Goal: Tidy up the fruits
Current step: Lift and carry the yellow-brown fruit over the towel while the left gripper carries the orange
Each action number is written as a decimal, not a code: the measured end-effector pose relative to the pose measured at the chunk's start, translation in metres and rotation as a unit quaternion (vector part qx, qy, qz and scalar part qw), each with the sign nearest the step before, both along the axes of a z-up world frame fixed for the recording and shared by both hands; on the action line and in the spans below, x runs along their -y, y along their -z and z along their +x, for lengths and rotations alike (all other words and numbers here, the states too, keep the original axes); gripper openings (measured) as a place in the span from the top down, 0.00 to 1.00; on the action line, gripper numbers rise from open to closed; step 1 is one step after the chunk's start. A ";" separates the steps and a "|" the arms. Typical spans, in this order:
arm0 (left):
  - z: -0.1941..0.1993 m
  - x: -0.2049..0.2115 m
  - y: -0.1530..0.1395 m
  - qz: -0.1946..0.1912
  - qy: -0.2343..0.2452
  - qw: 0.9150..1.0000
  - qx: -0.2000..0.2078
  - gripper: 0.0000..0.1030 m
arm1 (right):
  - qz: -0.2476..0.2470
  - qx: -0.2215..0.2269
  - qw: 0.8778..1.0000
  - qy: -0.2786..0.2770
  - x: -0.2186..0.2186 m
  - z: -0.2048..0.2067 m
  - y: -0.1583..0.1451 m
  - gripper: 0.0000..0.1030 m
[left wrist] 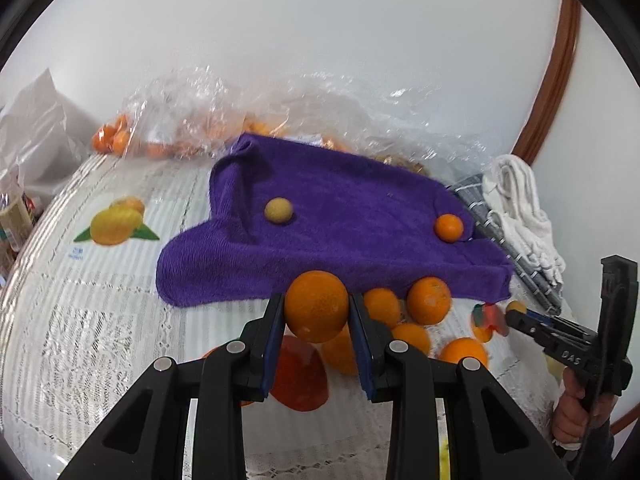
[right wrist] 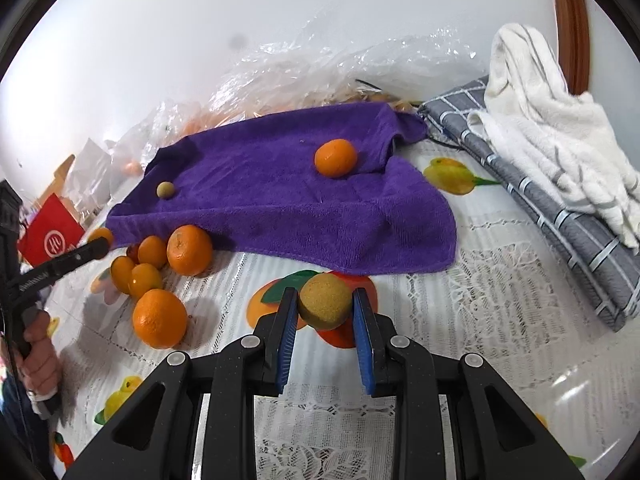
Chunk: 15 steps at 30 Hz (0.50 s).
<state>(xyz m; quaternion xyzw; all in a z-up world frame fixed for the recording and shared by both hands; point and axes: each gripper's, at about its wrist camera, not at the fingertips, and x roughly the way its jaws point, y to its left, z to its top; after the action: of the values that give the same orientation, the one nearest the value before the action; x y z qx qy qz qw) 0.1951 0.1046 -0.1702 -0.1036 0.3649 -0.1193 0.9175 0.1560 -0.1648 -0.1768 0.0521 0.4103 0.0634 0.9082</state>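
Note:
My left gripper (left wrist: 317, 307) is shut on an orange (left wrist: 316, 305) and holds it above the table, just before the purple towel (left wrist: 340, 216). My right gripper (right wrist: 325, 307) is shut on a small yellow-brown fruit (right wrist: 325, 306) in front of the towel (right wrist: 280, 200). On the towel lie one small yellow-brown fruit (left wrist: 278, 211) (right wrist: 165, 190) and one small orange (left wrist: 449, 227) (right wrist: 335, 157). Several loose oranges (left wrist: 429, 300) (right wrist: 159, 318) lie on the tablecloth by the towel's near edge. The right gripper also shows in the left wrist view (left wrist: 516, 312).
Crumpled clear plastic bags with more oranges (left wrist: 180, 120) lie behind the towel by the wall. A grey checked cloth (right wrist: 560, 216) with a white towel (right wrist: 552, 128) on it lies at the right. A red box (right wrist: 50, 236) and other packages stand at the left.

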 end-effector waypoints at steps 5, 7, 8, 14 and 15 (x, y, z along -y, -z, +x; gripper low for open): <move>-0.004 -0.002 -0.025 -0.012 -0.006 1.000 0.010 0.71 | -0.003 0.016 1.000 -0.005 -0.004 0.007 -0.027 0.73; -0.001 -0.001 -0.036 -0.011 -0.005 1.000 0.017 0.71 | -0.003 0.031 0.999 -0.001 -0.004 0.015 -0.042 0.73; 0.002 0.000 -0.043 -0.009 -0.007 1.000 0.023 0.71 | -0.007 0.038 0.999 0.001 -0.006 0.020 -0.049 0.73; 0.024 0.008 -0.063 -0.006 -0.021 0.999 0.043 0.71 | -0.004 0.064 0.998 0.007 -0.010 0.049 -0.075 0.73; 0.030 0.010 -0.062 -0.002 -0.026 0.999 0.044 0.71 | -0.005 0.066 0.998 0.008 -0.011 0.055 -0.076 0.73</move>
<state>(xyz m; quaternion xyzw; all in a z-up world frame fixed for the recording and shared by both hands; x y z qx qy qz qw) 0.2247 0.0949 -0.1081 -0.1098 0.3208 -0.1009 0.9353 0.2106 -0.1536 -0.1008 0.0467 0.3498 0.0571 0.9339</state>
